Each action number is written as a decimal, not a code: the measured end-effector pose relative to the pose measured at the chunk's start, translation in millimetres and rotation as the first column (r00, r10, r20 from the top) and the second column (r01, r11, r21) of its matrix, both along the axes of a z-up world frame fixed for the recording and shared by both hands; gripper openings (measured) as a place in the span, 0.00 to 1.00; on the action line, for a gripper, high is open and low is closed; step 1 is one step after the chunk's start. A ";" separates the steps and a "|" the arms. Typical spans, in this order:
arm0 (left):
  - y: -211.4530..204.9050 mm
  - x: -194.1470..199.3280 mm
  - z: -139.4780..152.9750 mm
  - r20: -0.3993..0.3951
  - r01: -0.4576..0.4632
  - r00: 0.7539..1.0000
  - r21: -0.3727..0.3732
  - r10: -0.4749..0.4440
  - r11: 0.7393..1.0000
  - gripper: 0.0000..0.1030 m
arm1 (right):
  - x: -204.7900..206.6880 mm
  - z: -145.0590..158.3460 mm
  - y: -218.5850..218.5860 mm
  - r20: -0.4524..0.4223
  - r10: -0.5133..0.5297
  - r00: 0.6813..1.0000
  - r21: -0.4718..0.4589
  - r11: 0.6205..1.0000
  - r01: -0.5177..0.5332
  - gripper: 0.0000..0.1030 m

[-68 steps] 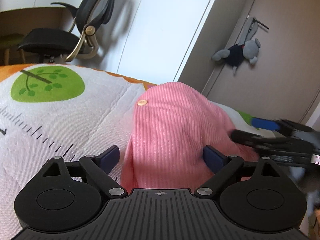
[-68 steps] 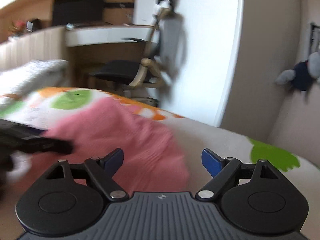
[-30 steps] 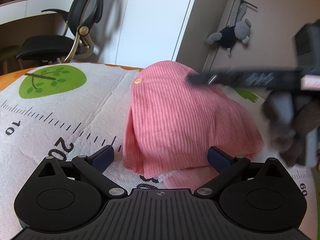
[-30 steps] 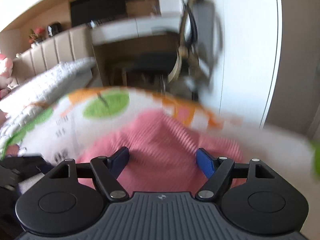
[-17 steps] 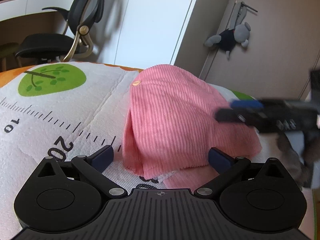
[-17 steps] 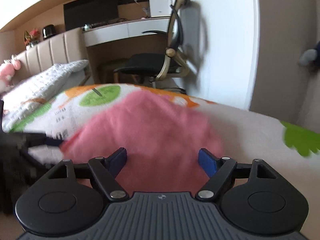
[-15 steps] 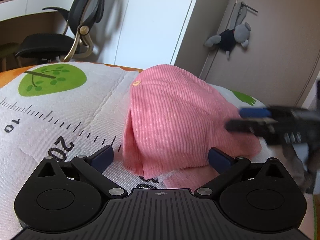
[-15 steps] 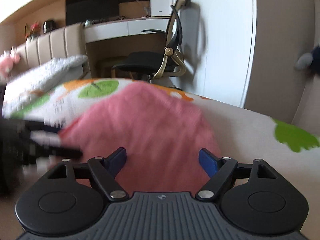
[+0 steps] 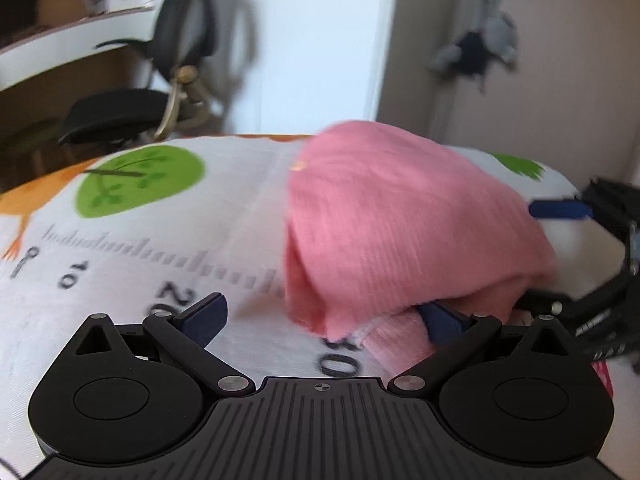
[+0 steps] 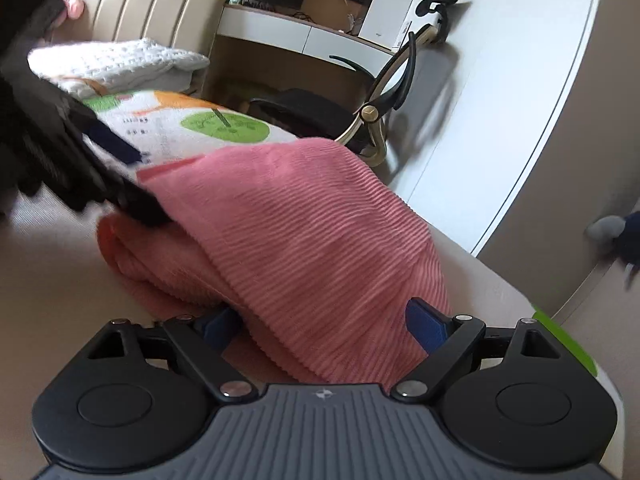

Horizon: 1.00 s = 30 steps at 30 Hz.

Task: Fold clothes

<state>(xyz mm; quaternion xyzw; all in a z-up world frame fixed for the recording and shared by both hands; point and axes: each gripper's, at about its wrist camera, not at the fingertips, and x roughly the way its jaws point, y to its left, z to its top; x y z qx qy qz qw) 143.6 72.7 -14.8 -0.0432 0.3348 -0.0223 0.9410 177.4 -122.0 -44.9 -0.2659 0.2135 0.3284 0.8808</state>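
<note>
Office chair (image 10: 320,108), plush toy (image 9: 476,54), desk (image 10: 304,36)

Landmark: pink garment (image 9: 400,220), humped mid-mat
Left of it: bare printed mat (image 9: 140,248), open passage
Right of it: right gripper (image 9: 560,256), crowding its edge
Behind it: office chair (image 9: 160,92), beyond the mat
Near hem: left gripper (image 9: 320,316), straddling it

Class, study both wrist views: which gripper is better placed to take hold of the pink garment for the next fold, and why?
Probably the right gripper: its jaws are opening with the pink garment bunched between them. The left gripper is open too, but only its right finger meets the cloth edge.
</note>
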 end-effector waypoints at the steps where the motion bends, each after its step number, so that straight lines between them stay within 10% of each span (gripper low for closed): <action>1: 2.4 -2.6 3.5 0.008 -0.008 1.000 0.010 0.008 1.000 1.00 | 1.1 0.4 -0.6 -0.002 -0.002 1.000 0.005 1.000 0.002 0.86; 11: -20.5 -10.6 32.3 0.088 0.167 0.982 0.028 -0.168 0.986 1.00 | -2.2 6.8 -18.8 -0.047 -0.002 0.999 0.040 0.999 0.004 0.89; 14: -43.7 -5.1 16.9 0.043 0.210 0.975 0.171 -0.220 0.963 1.00 | -4.1 10.2 -28.2 -0.043 -0.017 0.999 0.043 0.999 0.019 0.89; 18: -47.2 -3.1 6.1 0.033 0.158 0.984 0.283 -0.174 0.946 1.00 | 1.2 13.0 -37.5 -0.021 -0.055 0.998 0.043 0.998 0.056 0.89; 27: -12.6 -8.2 20.0 0.056 0.001 0.998 0.258 -0.017 0.966 1.00 | 13.5 29.5 -47.3 0.013 -0.121 0.993 0.075 0.990 0.119 0.90; 30: -9.9 -8.4 17.5 0.042 0.000 0.999 0.246 -0.011 0.969 1.00 | 18.8 46.9 -63.1 -0.106 -0.065 0.992 0.224 0.971 0.088 0.91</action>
